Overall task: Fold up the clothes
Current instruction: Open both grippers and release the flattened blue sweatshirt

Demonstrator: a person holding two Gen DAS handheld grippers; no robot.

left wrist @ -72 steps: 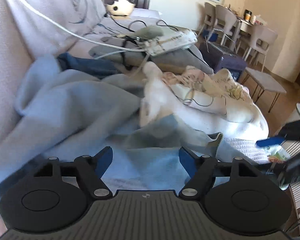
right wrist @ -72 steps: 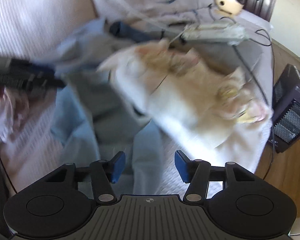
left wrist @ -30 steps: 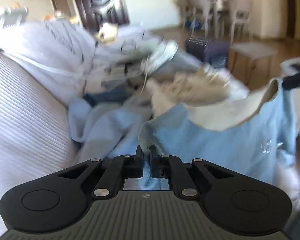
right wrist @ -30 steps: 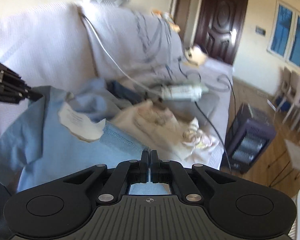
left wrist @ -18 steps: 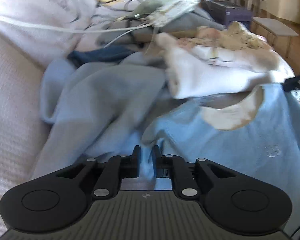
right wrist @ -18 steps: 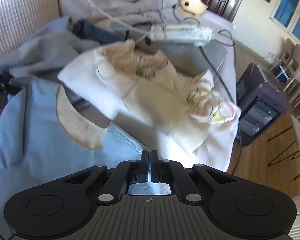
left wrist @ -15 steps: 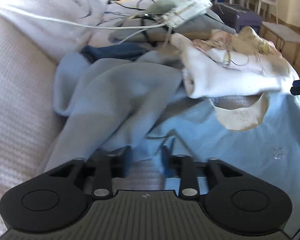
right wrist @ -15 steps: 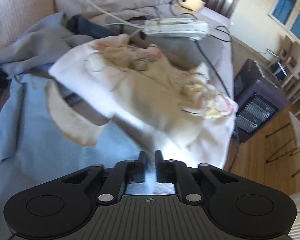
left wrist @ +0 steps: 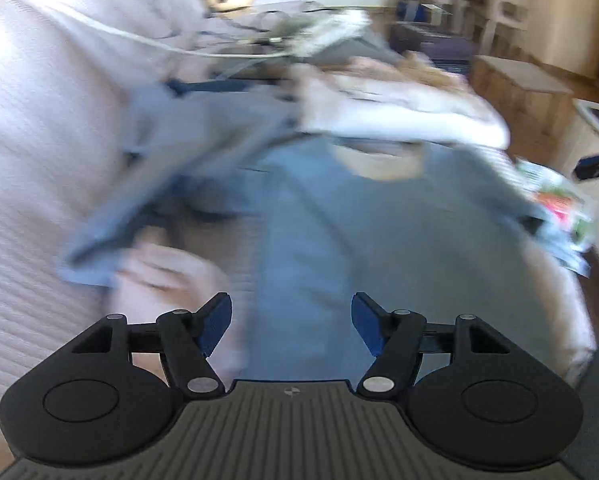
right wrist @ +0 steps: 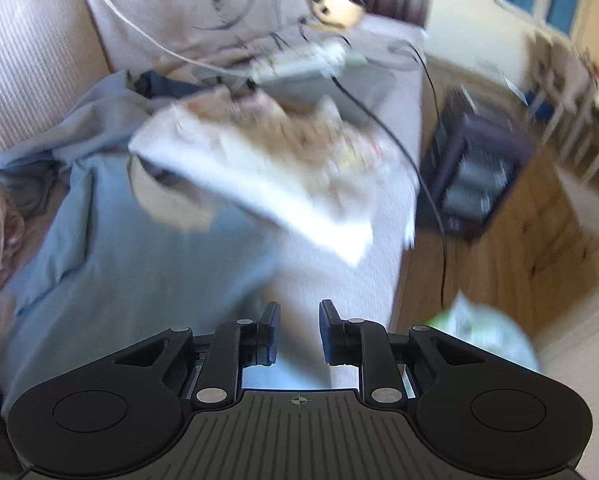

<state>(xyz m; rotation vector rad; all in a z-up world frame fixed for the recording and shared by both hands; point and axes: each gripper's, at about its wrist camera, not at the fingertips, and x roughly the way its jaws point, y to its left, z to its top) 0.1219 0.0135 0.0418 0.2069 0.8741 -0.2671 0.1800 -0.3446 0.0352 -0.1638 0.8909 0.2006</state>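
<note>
A light blue sweater (left wrist: 363,232) with a cream neck lining (left wrist: 383,162) lies spread flat on the white ribbed sofa (left wrist: 23,184). My left gripper (left wrist: 291,326) hovers over its lower part, jaws opening, nothing pinched between the blue pads. In the right wrist view the same sweater (right wrist: 139,264) fills the left half. My right gripper (right wrist: 298,332) is over its right edge, jaws opening, and the pads do not press on the cloth. Both views are blurred by motion.
A white patterned garment (right wrist: 283,168) and a grey-blue garment (left wrist: 187,152) lie piled beyond the sweater. A power strip with cables (right wrist: 299,60) sits behind them. A dark heater (right wrist: 475,168) stands on the wooden floor to the right. A pink cloth (left wrist: 167,272) lies at the left.
Both grippers were shut on the sweater's shoulders and held it up. They came down, laid it flat on the sofa, and both have let go, the left wider than the right.
</note>
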